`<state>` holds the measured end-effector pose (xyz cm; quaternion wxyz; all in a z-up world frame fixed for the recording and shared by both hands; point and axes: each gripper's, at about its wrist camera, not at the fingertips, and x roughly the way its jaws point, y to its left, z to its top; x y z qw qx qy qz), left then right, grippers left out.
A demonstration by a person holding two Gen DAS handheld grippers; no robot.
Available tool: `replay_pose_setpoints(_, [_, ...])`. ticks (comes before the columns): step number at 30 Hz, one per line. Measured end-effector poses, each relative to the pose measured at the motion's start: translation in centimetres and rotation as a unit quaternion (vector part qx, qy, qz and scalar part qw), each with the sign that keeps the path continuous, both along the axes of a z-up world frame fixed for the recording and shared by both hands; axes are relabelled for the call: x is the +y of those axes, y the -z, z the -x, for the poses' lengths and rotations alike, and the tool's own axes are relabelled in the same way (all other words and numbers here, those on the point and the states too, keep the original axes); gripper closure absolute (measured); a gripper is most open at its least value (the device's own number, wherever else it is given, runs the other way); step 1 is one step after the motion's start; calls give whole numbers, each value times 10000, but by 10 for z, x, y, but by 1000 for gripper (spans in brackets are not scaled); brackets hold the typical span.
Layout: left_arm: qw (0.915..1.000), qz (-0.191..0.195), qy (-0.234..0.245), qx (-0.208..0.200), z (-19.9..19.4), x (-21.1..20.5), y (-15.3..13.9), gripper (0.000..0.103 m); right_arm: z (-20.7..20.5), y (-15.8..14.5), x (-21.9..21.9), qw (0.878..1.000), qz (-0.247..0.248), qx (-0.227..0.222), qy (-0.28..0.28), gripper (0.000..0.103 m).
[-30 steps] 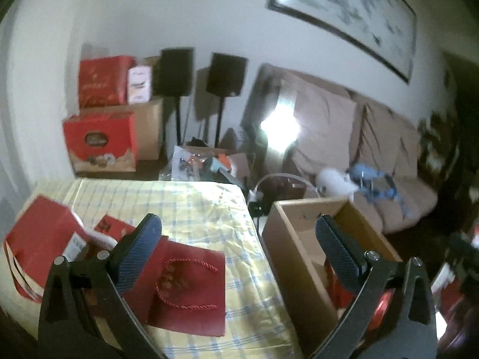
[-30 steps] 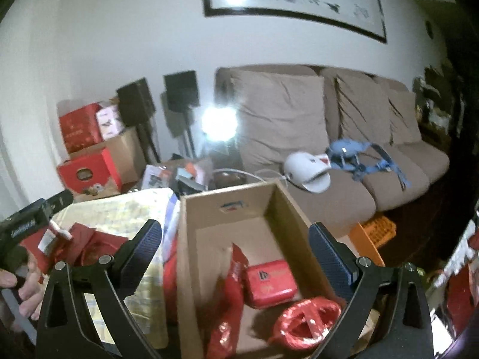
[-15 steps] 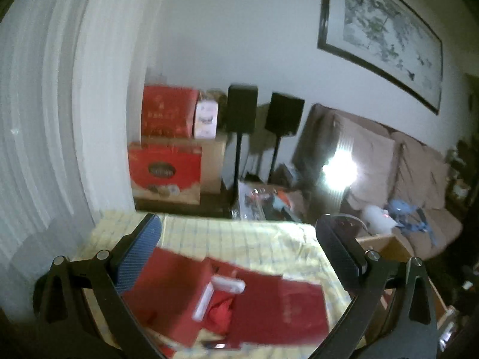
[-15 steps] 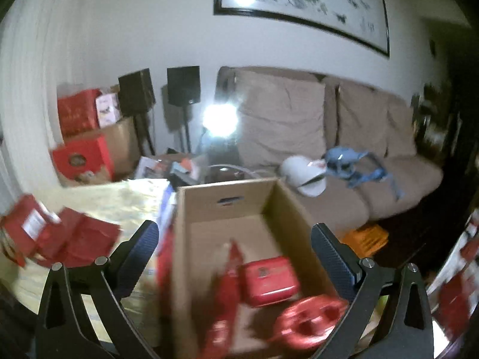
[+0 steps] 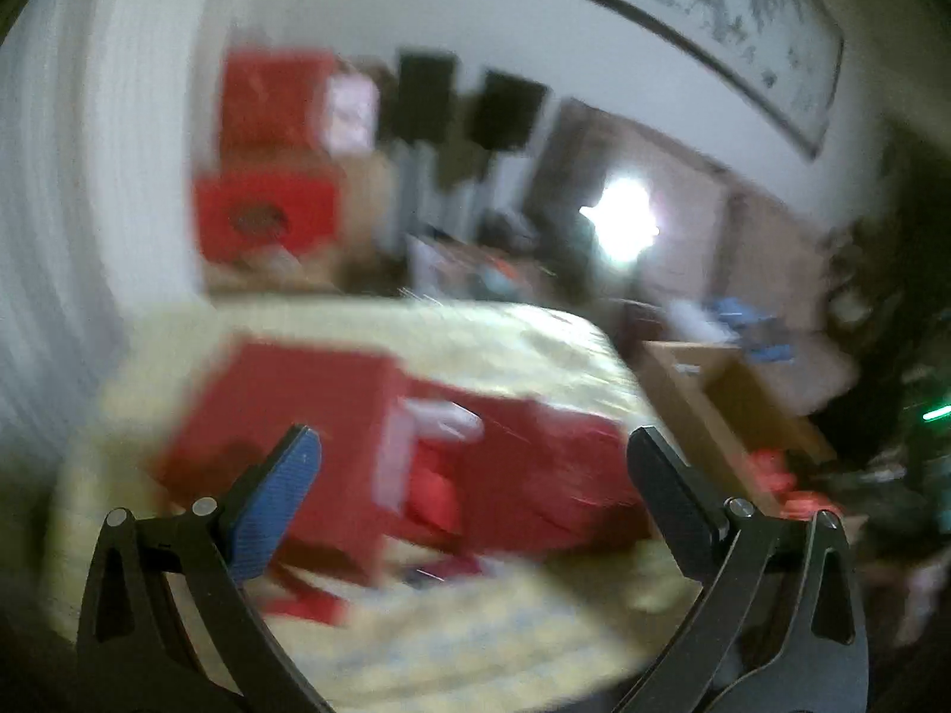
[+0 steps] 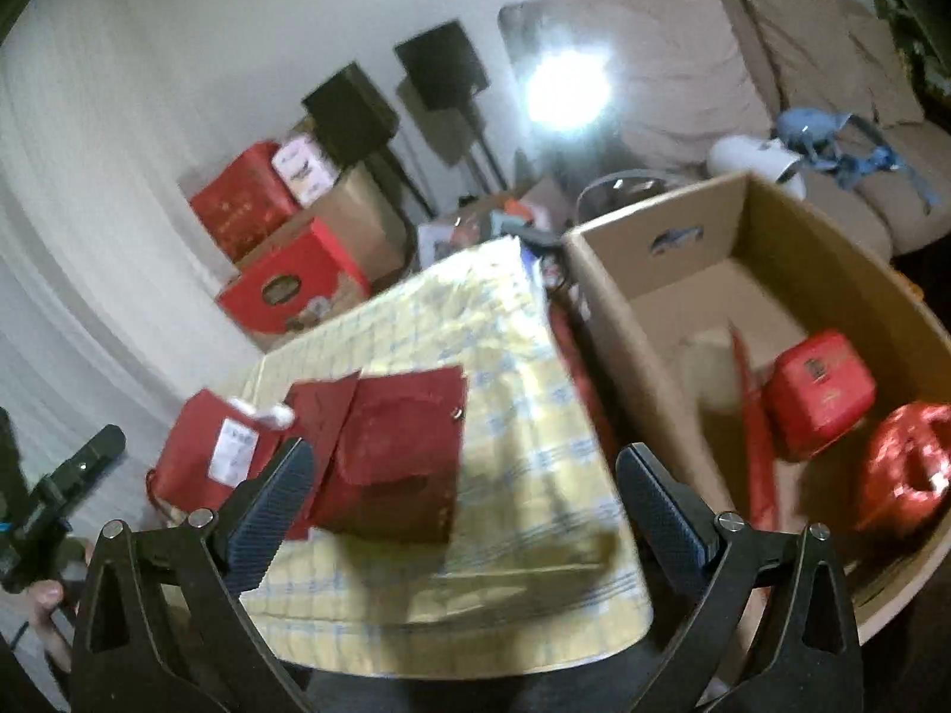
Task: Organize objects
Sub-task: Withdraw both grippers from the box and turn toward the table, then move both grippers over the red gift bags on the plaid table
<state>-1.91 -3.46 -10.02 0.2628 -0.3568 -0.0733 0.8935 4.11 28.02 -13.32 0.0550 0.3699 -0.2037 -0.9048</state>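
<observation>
Two hand-held grippers face a table (image 6: 523, 582) draped in a yellow checked cloth, on which a heap of flat red bags (image 6: 392, 451) lies. The right gripper (image 6: 463, 505) has its fingers spread wide and empty; the bags sit just beyond and slightly toward its left finger (image 6: 267, 511), near but not touching. The left gripper (image 5: 469, 499), seen through heavy motion blur, is likewise spread and holds nothing; the bags (image 5: 368, 457) lie straight ahead between its fingers, a little beyond the tips. The heap's long axis runs roughly crosswise to both grippers. The open cardboard box (image 6: 654, 297) stands against the table's right edge, on the right gripper's side, and already holds a red tin (image 6: 820, 398) and other red items. Judged from this layout, either gripper can reach the bags, while the right one has the shorter carry to the box. A hand (image 6: 50, 612) shows at the far left edge, gripping the left tool.
</observation>
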Motion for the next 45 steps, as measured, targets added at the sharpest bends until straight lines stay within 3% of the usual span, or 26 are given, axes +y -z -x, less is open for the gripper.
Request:
replay_pose_setpoints(3, [9993, -375, 26, 15, -1, 2, 16, 0, -9, 20, -11, 9992, -374, -133, 50, 1])
replay_pose_setpoints(6, [9994, 290, 159, -124, 10, 25, 29, 2, -4, 43, -8, 9989, -252, -395, 28, 2])
replay_pose_setpoints(8, [9962, 736, 412, -233, 16, 38, 27, 4, 1, 47, -12, 9969, -495, -613, 8, 4])
replay_pose_setpoints(12, [9910, 1302, 246, 187, 23, 44, 14, 4, 11, 37, -16, 9964, -614, -583, -98, 4])
replay_pose_setpoints(14, [9919, 1204, 362, 160, 28, 43, 16, 4, 15, 34, -19, 9974, -531, -457, -192, 4])
replay_pose_setpoints(18, [9953, 884, 373, -161, 38, 27, 24, 4, 28, 41, -29, 9965, -344, -641, -417, 4])
replay_pose_setpoints(20, [9956, 875, 312, -131, 40, 20, 25, 4, 29, 43, -35, 9962, -298, -628, -518, 4])
replay_pose_setpoints(22, [9920, 1253, 149, 29, 43, 23, 29, 4, 33, 49, -44, 9956, -420, -627, -556, 4])
replay_pose_setpoints(24, [9801, 1978, -114, 134, 52, 31, 36, 6, 41, 56, -52, 9933, -560, -807, -607, 5])
replay_pose_setpoints(26, [9731, 2263, -397, 168, 60, 29, 42, 8, 44, 55, -62, 9912, -677, -865, -739, 7])
replay_pose_setpoints(29, [9687, 2312, -899, 123, 79, 8, 48, 5, 39, 39, -82, 9899, -764, -454, -1103, 7])
replay_pose_setpoints(33, [9740, 2046, -969, 95, 93, -15, 49, 2, 37, 34, -105, 9854, -453, -426, -1587, 13])
replay_pose_setpoints(37, [9658, 2280, -1224, 153, 103, -31, 53, 2, 32, 32, -145, 9731, -508, -298, -2226, 14])
replay_pose_setpoints(39, [9663, 2206, -1313, 178, 106, -43, 52, 2, 34, 37, -162, 9674, -656, -318, -2424, 16])
replay_pose_setpoints(41, [9692, 2018, -1407, 123, 109, -56, 50, 2, 37, 44, -167, 9685, -842, -406, -2310, 16])
replay_pose_setpoints(45, [9643, 2024, -1668, 365, 107, -71, 40, 2, 47, 58, -154, 9766, -973, -529, -1842, 15])
